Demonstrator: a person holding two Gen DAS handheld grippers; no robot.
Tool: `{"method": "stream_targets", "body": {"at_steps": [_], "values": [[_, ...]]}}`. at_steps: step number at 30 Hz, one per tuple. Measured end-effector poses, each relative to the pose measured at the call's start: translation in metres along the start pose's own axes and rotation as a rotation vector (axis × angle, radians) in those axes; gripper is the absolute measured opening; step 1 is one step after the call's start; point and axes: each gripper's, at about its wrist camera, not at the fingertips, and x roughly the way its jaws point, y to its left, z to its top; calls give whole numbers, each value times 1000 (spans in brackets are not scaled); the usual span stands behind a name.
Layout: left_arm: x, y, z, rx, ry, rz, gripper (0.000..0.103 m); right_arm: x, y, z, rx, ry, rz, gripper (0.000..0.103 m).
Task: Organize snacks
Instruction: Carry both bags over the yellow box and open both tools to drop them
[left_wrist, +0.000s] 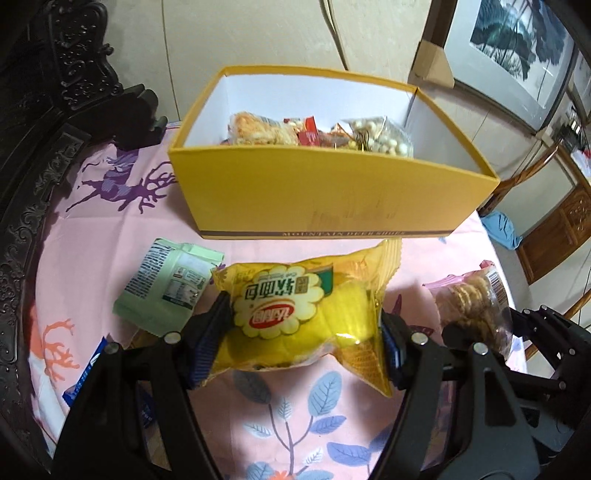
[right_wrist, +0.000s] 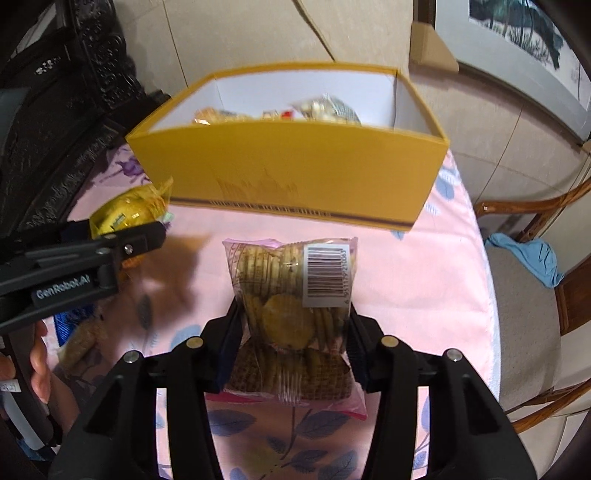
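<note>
My left gripper is shut on a yellow soft-bread packet and holds it above the cloth, in front of the yellow box. My right gripper is shut on a clear biscuit packet with a barcode label, also held in front of the box. The box is open on top and holds several snack packets. The right gripper with its biscuit packet shows at the right of the left wrist view. The left gripper with its yellow packet shows at the left of the right wrist view.
A pale green packet lies on the pink patterned tablecloth left of the yellow packet. A blue packet lies at the near left. Dark carved furniture stands left. A wooden chair with a blue cloth stands right.
</note>
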Motion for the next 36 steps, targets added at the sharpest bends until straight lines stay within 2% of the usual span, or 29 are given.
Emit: {"method": "stream_targets", "body": {"at_steps": [7, 12, 15, 19, 22, 26, 36], "values": [[-17, 1, 10, -22, -21, 0, 71, -16, 13, 12, -5, -27, 30, 50], [-22, 5, 24, -46, -29, -11, 71, -16, 18, 24, -33, -35, 12, 50], [-25, 8, 40, -45, -41, -13, 71, -15, 15, 42, -43, -49, -1, 50], [-29, 9, 78, -34, -75, -7, 71, -23, 7, 82, -57, -101, -26, 50], [-24, 7, 111, -24, -85, 12, 71, -24, -2, 115, -29, -128, -35, 50], [-12, 4, 138, -13, -84, 26, 71, -17, -17, 144, 33, -134, -37, 50], [4, 2, 167, 4, -78, 42, 73, 3, -33, 176, 39, -132, -57, 52]]}}
